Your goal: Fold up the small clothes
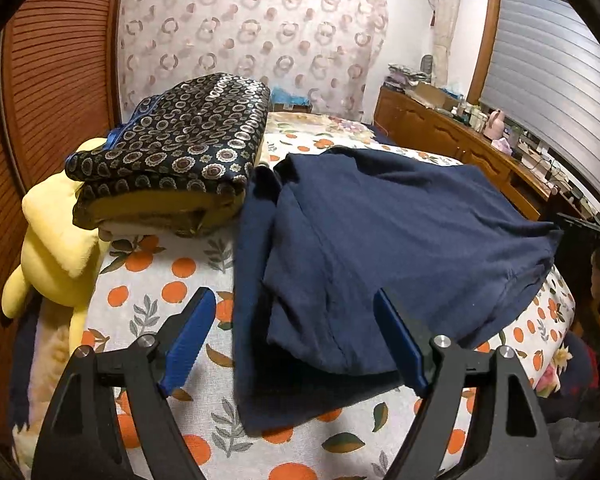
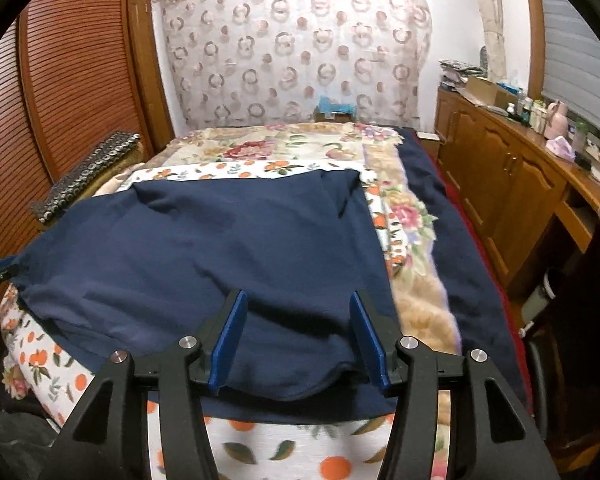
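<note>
A navy blue garment [image 1: 380, 220] lies folded over on the bed's orange-print sheet [image 1: 172, 272], its doubled near edge facing me. My left gripper [image 1: 294, 298] hovers over that near left part, jaws wide open, blue pads clear of the cloth. In the right wrist view the same navy garment [image 2: 220, 240] spreads across the bed. My right gripper [image 2: 298, 298] is open over its near right edge. The rounded fold lies between the pads without being pinched.
A folded stack with a dark patterned cloth on top [image 1: 180, 140] sits at the back left beside a yellow plush toy [image 1: 56, 248]. A louvred wooden door [image 1: 52, 80] stands on the left. A cluttered wooden cabinet [image 2: 500, 184] runs along the right. A floral blanket [image 2: 280, 144] covers the far end of the bed.
</note>
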### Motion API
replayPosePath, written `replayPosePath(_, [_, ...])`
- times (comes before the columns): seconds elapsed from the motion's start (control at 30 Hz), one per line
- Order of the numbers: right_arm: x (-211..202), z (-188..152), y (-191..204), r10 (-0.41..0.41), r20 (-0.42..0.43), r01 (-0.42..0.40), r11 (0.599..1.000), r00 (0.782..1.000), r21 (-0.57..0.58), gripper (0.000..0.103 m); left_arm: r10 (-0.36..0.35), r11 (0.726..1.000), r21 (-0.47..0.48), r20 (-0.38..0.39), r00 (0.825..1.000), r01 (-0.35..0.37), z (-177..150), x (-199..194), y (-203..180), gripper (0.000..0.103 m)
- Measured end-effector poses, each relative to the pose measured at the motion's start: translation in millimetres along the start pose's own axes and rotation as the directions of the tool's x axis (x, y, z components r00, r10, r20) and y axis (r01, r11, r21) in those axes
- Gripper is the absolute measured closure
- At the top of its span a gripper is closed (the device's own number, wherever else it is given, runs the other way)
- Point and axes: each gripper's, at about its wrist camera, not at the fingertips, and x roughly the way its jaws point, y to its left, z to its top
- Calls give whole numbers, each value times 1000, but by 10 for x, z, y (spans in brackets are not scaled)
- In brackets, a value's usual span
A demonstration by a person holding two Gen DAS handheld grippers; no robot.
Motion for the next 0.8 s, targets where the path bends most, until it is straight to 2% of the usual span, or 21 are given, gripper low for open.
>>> replayPosePath(0.13, [38, -26, 74, 41, -4, -41, 999, 999, -14, 46, 28, 1000, -11, -6, 1000, -28, 14, 41, 31, 21])
replayPosePath(0.33, [288, -64, 271, 96, -36, -98, 994, 995, -43, 34, 61, 997, -41, -42, 997, -62, -10, 152, 96, 21])
replayPosePath(0.53, [597, -90, 408, 116, -97, -124, 989, 988, -81, 33, 67, 997, -36, -66, 996, -70, -59, 209, 103, 21])
replayPosePath(0.77, [804, -73, 360, 111, -164, -123, 991, 980, -62, 32, 71, 996, -43, -80, 994, -75, -88, 228, 115, 21])
replayPosePath(0.8, [803, -78, 351, 106, -152, -118, 991, 983, -69, 31, 71, 996, -44, -80, 994, -74, -89, 233, 121, 21])
